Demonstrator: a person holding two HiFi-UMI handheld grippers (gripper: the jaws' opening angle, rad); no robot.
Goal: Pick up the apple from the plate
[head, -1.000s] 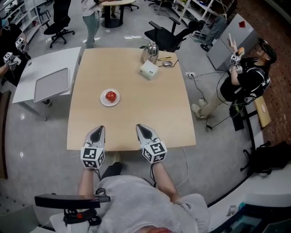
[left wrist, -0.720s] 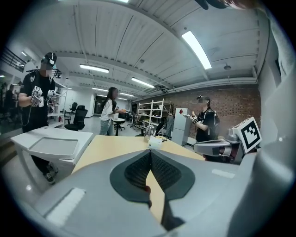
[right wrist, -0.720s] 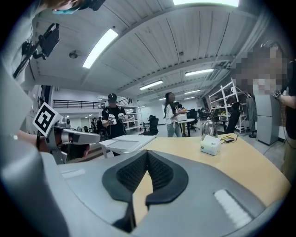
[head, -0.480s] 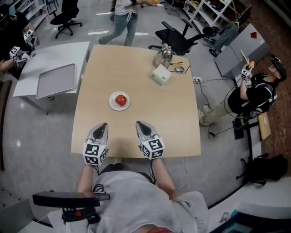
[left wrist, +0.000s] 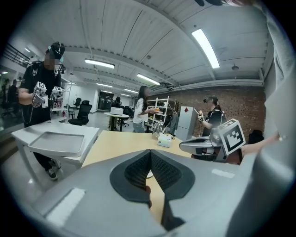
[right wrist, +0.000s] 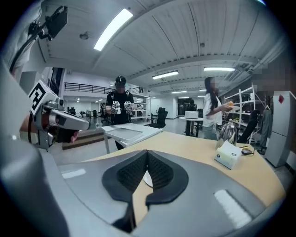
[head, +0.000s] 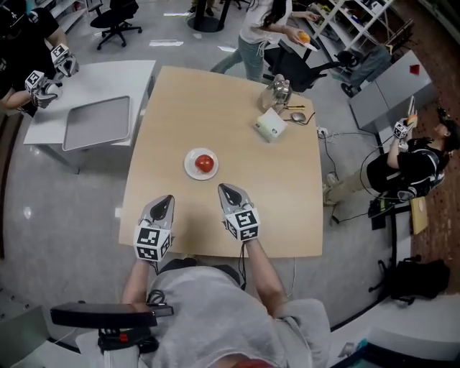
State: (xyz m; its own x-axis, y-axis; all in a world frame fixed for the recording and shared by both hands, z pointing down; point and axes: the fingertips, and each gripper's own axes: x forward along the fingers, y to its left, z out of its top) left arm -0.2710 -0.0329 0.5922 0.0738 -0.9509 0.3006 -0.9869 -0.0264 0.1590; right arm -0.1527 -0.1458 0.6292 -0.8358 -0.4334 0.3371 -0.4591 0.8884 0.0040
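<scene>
I have my left gripper (head: pixel 166 198) and right gripper (head: pixel 223 188) clenched, empty, over the pale wooden table's (head: pixel 215 108) near side — the round red apple (head: pixel 205 162) sits on its small white plate (head: pixel 188 167) just beyond.

Bright, even light poured off the ceiling strips (left wrist: pixel 206 47); both gripper views bulged fisheye, rims dark and soft.

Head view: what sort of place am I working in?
Probably a lab or workshop for recording handling tasks: a standing person nearby also holds marker-cube grippers, and storage shelves and an office chair stand around the tables.
</scene>
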